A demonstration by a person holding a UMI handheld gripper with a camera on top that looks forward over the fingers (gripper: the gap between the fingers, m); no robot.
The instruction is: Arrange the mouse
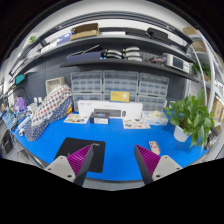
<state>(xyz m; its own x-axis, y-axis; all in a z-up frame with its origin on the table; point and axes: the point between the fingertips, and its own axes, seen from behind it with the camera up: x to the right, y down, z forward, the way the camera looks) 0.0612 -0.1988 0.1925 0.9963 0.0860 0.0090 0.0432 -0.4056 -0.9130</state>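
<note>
Hand-held gripper (110,160) released, fingers spread w/ nothing between, held high over blue desk (115,140), prob. scouting. Mouse: can't spot it. Black mat (77,151) at 9 o'clock of fingers, plant (190,118) at 2.

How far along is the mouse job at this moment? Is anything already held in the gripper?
Nothing looks done yet. In hand: nothing, as the gripper is open and empty above the blue table. A dark flat mat lies just ahead of one finger, and a small object ahead of the other is too small to identify. I cannot make out a mouse, so finding, gripping and placing it all remain.
</note>
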